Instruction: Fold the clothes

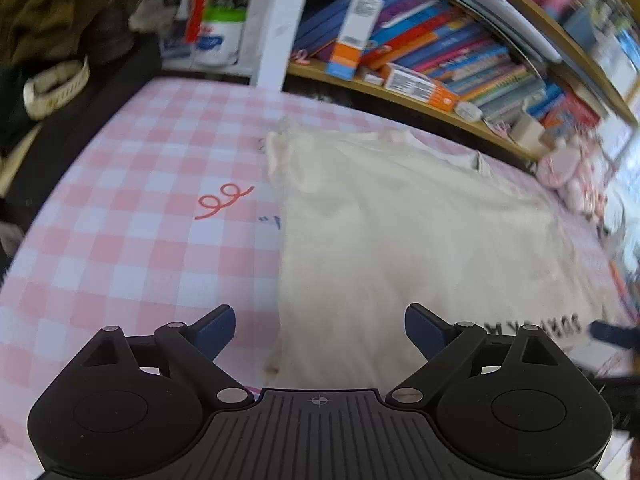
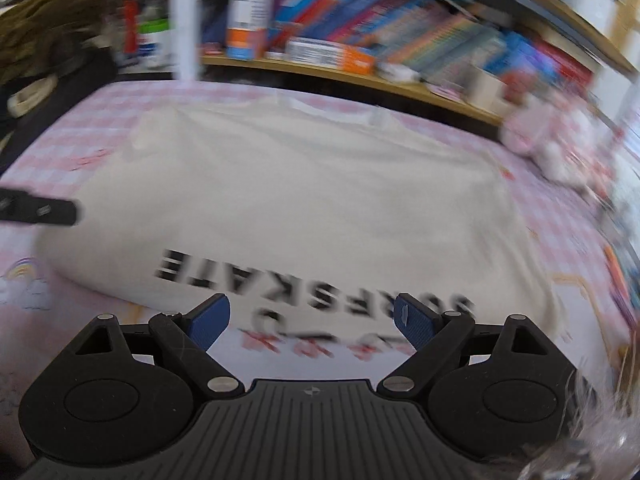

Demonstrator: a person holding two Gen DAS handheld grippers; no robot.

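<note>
Both the left gripper (image 1: 320,330) and right gripper (image 2: 312,320) hung wide apart, empty, over a cream cotton T-shirt (image 1: 400,232) on the pink-white checked cloth (image 1: 132,200).

Pink-and-white checked bedsheet (image 1: 132,248) covering the bed, 1 cream T-shirt (image 1: 400,240) spread flat on it, black lettering near its lower edge, pink plush toy (image 1: 560,164) by the far right corner
</note>
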